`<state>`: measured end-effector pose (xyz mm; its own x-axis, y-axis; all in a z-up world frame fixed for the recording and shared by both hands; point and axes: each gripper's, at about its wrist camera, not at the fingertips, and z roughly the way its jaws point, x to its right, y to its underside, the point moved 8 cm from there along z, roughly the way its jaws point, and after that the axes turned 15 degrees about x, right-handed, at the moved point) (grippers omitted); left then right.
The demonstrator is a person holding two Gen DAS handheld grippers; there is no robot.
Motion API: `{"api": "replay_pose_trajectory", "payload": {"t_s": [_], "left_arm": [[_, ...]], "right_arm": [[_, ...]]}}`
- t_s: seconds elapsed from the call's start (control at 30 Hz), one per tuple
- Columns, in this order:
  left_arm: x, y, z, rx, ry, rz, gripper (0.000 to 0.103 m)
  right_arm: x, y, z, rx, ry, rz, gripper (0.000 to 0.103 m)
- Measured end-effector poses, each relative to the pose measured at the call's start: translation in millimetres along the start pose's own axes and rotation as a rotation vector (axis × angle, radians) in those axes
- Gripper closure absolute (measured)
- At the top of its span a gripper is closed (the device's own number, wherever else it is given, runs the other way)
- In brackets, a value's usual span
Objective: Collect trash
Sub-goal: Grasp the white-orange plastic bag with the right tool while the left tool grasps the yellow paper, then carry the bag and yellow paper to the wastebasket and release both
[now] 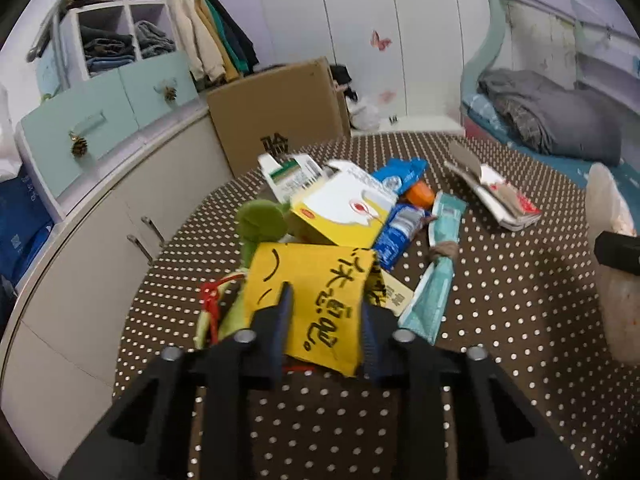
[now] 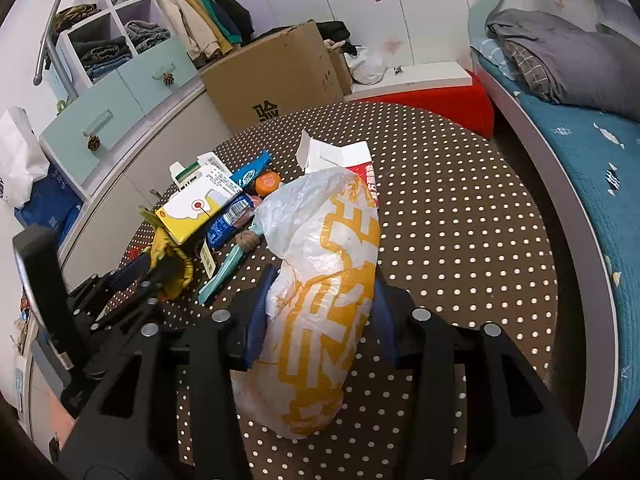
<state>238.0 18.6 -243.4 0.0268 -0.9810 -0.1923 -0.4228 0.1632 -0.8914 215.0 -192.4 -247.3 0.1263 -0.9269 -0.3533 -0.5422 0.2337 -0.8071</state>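
A round table (image 2: 460, 208) under a brown cloth dotted white carries a heap of litter in a bedroom, with a cardboard box (image 2: 276, 76) standing behind it. Biggest of the trash is a white plastic bag (image 2: 324, 280) printed in orange, crinkled and soft, which the right gripper (image 2: 320, 300) has pinched at the middle between its blue-padded fingers; it looks light and slippery, best held where the film bunches. Nearer the table's left edge, the left gripper (image 1: 326, 320) clamps a yellow paper wrapper (image 1: 304, 300) with black handwriting, thin and easily torn, lying over a green soft toy (image 1: 260, 224). Behind it sit a yellow-and-white carton (image 1: 340, 212), stiff and flat-sided, likely easy to grasp by an edge, then a blue foil packet (image 1: 394, 236), a long teal sachet (image 1: 436, 264) knotted with twine, a torn white box (image 1: 496, 196), and a small orange cap (image 1: 420, 194).
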Motion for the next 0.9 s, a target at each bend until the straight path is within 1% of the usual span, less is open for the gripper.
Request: {"api": "replay_pose_trajectory", "payload": {"t_s": [0.07,0.1,0.17,0.23,0.33,0.43,0.57,0.63,0.67,0.73,0.83,0.9], "left_arm": [[-7,-4,-9,0.027,0.012,-0.033,0.088],[-10,-6,-13,0.039,0.015,-0.046,0.091],[-17,-9,-24,0.063,0.027,-0.079,0.099],[-22,-12,-35,0.081,0.043,-0.107,0.099],[-30,-21,-51,0.119,0.048,-0.126,0.100],[-33,-30,-66,0.146,0.075,-0.165,0.099],[-31,-53,-87,0.199,0.131,-0.211,0.099],[-22,-65,-94,0.220,0.169,-0.227,0.099],[-15,-73,-98,0.228,0.203,-0.240,0.099],[-5,-82,-101,0.239,0.238,-0.247,0.099],[19,-97,-101,0.247,0.305,-0.257,0.099],[42,-108,-99,0.250,0.349,-0.248,0.099]], "right_arm": [[2,-2,-4,0.010,0.002,0.004,0.058],[3,-4,-7,0.016,0.002,0.006,0.058],[3,-9,-14,0.031,0.002,0.006,0.058],[4,-13,-20,0.045,0.002,0.007,0.058],[8,-20,-30,0.069,0.002,0.011,0.058],[13,-28,-41,0.095,0.007,0.013,0.058],[22,-41,-55,0.133,0.018,0.011,0.058],[29,-49,-63,0.154,0.023,0.019,0.058],[33,-53,-66,0.163,0.028,0.021,0.058],[43,-61,-74,0.185,0.042,0.026,0.058],[67,-74,-86,0.217,0.077,0.044,0.058],[85,-80,-91,0.228,0.099,0.062,0.058]]}}
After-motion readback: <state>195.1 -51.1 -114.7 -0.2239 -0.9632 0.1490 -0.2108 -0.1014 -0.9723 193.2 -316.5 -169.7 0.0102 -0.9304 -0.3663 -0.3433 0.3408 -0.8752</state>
